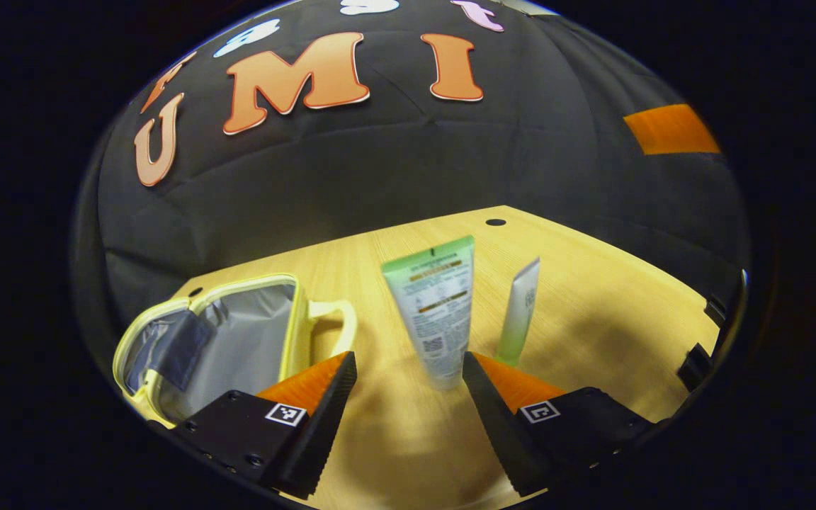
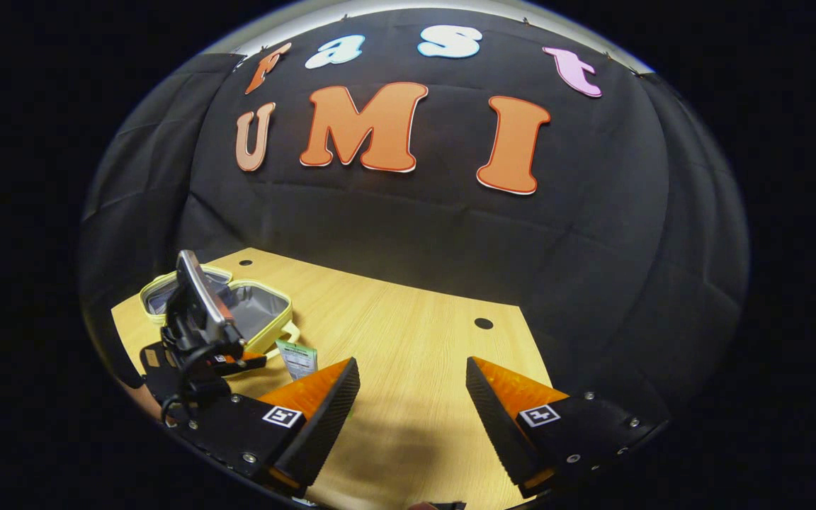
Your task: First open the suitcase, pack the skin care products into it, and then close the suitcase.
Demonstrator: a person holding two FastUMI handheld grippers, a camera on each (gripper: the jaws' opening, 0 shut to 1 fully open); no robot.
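A: In the left gripper view, the left gripper point(image 1: 408, 368) stands wide open, the big tube point(image 1: 433, 312) upright between its fingers, though I can't tell if either touches it. A slimmer tube point(image 1: 521, 312) stands just right of it; the case point(image 1: 217, 340) lies open at left.

B: The right gripper view adds the right gripper point(image 2: 411, 375), spread wide over bare table point(image 2: 408, 333), holding nothing, with the left gripper at far left before the case point(image 2: 252, 304).
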